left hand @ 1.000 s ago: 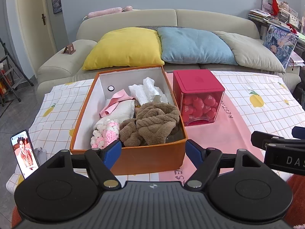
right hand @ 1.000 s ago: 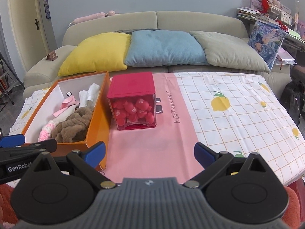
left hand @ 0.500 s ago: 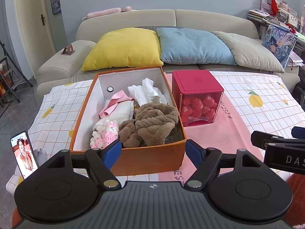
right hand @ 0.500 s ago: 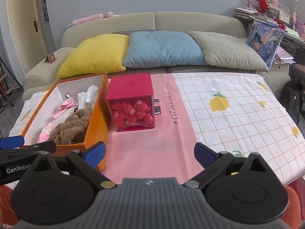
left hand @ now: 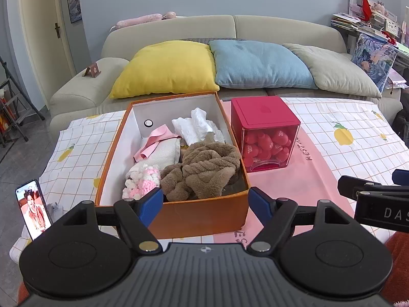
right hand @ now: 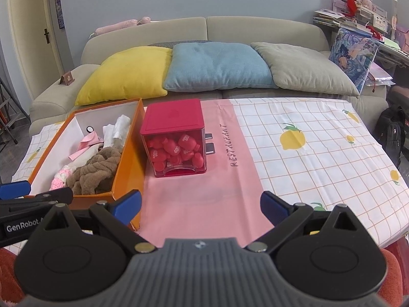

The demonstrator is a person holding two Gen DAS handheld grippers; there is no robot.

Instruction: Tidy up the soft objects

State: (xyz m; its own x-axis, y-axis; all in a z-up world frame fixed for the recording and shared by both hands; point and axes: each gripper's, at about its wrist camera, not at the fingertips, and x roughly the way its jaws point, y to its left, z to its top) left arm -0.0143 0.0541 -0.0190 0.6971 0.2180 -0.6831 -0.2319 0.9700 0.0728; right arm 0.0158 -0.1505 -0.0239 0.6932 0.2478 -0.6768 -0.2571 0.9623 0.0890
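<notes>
Cloths lay heaped in the orange box. Both the left gripper and right gripper gaped empty; best to pinch the brown bundle's top fold, lifting straight up.

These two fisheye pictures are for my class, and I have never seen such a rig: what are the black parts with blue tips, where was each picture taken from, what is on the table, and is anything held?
A person holds one hand-held gripper in each hand; no robot arm is involved. Each carries a camera looking forward along its two blue-tipped fingers. One picture comes from the left gripper, the other from the right gripper.

On the tablecloth stand an orange box holding soft things, among them a brown scarf, and beside it a red container of red pieces. A phone stands at the table's left edge. A sofa is behind.

Both pairs of fingers are open; nothing is held.
</notes>
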